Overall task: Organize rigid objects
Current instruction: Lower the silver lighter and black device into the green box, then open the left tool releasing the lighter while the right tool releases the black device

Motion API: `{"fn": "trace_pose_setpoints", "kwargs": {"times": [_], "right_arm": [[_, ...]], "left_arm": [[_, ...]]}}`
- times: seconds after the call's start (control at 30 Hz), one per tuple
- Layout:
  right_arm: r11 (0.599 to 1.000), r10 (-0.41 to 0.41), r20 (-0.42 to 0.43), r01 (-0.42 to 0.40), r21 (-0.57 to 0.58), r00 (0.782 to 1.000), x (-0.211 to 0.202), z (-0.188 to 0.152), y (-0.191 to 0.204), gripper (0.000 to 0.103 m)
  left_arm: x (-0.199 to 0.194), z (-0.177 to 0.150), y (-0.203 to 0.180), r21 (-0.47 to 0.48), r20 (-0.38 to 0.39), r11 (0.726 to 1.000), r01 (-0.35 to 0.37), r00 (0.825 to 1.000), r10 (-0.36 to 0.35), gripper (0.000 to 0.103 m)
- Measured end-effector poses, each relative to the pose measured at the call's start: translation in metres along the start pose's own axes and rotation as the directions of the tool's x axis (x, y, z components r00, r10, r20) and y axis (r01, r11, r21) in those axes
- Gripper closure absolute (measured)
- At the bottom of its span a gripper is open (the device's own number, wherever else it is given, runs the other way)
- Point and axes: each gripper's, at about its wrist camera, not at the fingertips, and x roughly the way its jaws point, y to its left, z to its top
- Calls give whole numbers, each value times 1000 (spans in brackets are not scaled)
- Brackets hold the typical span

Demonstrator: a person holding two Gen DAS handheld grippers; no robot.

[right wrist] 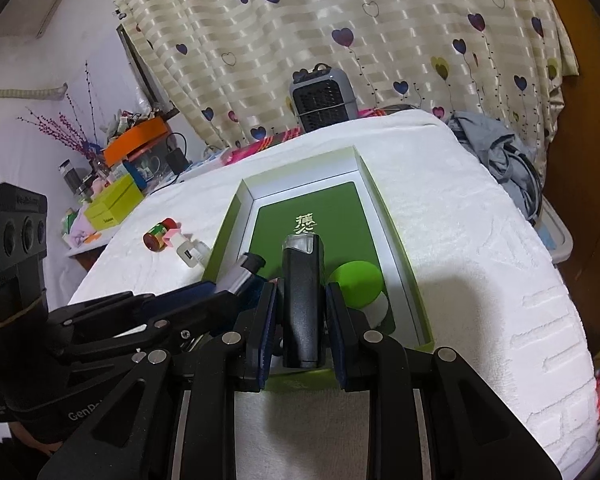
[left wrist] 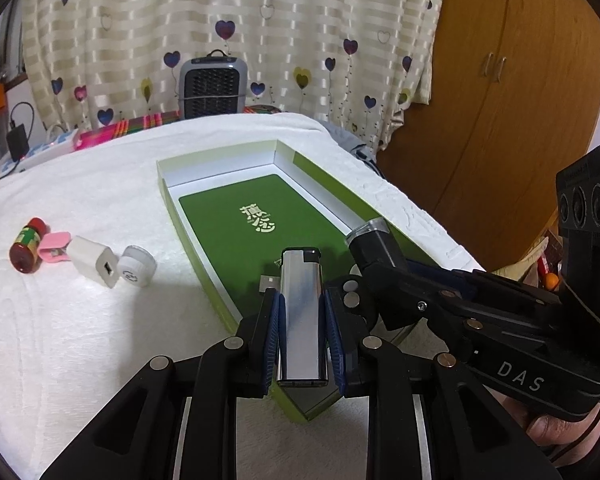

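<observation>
My left gripper (left wrist: pixel 302 320) is shut on a silver lighter (left wrist: pixel 301 312), held over the near end of the green box (left wrist: pixel 172 178). My right gripper (right wrist: pixel 302 320) is shut on a black device with a clear cap (right wrist: pixel 302 304), also over the box (right wrist: pixel 404 248); it shows in the left wrist view (left wrist: pixel 374 246). A green and white round object (right wrist: pixel 358 286) lies in the box. A small metal USB piece (left wrist: pixel 269 282) lies on the box floor. A red bottle (left wrist: pixel 27 246), pink clip (left wrist: pixel 55 246), white charger (left wrist: pixel 94 261) and grey cap (left wrist: pixel 138 266) lie on the white towel to the left.
The white towel (left wrist: pixel 100 340) covers the table. A grey heater (left wrist: pixel 212 88) stands behind it at the curtain. A wooden wardrobe (left wrist: pixel 500 100) is at the right. Cluttered shelves (right wrist: pixel 116 184) stand at the left, grey clothes (right wrist: pixel 500 152) at the right edge.
</observation>
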Motion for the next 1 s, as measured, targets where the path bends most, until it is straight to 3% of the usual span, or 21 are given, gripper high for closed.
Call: {"fn": "trace_pose_setpoints", "kwargs": {"times": [0.67, 0.83, 1.0], "right_arm": [[999, -47, -6, 47, -7, 999, 8, 8, -1, 77], [998, -63, 16, 64, -28, 998, 1, 6, 2, 67], [997, -70, 28, 71, -37, 997, -5, 2, 5, 66]], "left_arm": [[13, 9, 2, 13, 30, 999, -34, 999, 34, 81], [12, 9, 6, -2, 34, 1000, -25, 999, 25, 81], [7, 11, 9, -17, 64, 999, -32, 997, 33, 81]]}}
